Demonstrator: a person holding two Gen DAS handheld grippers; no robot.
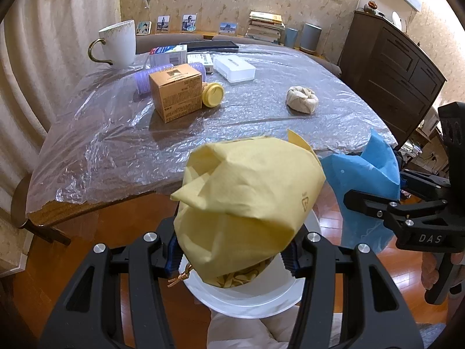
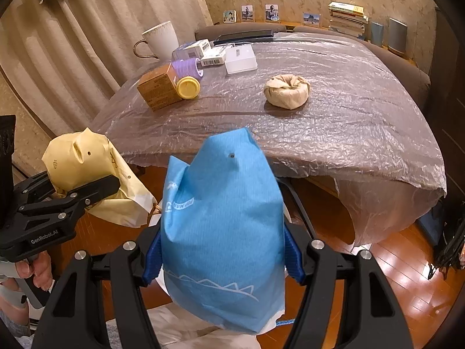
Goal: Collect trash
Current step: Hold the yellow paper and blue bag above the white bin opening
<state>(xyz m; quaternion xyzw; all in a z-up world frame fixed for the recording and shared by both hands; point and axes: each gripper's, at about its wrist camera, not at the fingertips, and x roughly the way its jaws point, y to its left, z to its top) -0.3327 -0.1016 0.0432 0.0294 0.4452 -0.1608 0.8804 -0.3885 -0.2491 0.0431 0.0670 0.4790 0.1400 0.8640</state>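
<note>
The left gripper (image 1: 232, 250) pinches a crumpled yellow paper bag (image 1: 250, 200) at lower centre of its view. The right gripper (image 2: 222, 257) is clamped on a crumpled blue paper bag (image 2: 223, 232), jaws partly spread around it.

At the right edge of the left wrist view, the black body of the right gripper (image 1: 418, 203) bears the white letters "DAS", cut off by the frame edge. At the lower left of the right wrist view, the left gripper (image 2: 84, 186) carries the white marking "GenRobot.AI". The blue paper bag (image 2: 223, 232) at centre shows white print, possibly letters, too creased to read. Barcodes and small print on the white boxes (image 2: 213, 55) and the brown carton (image 1: 175, 91) are illegible.
</note>
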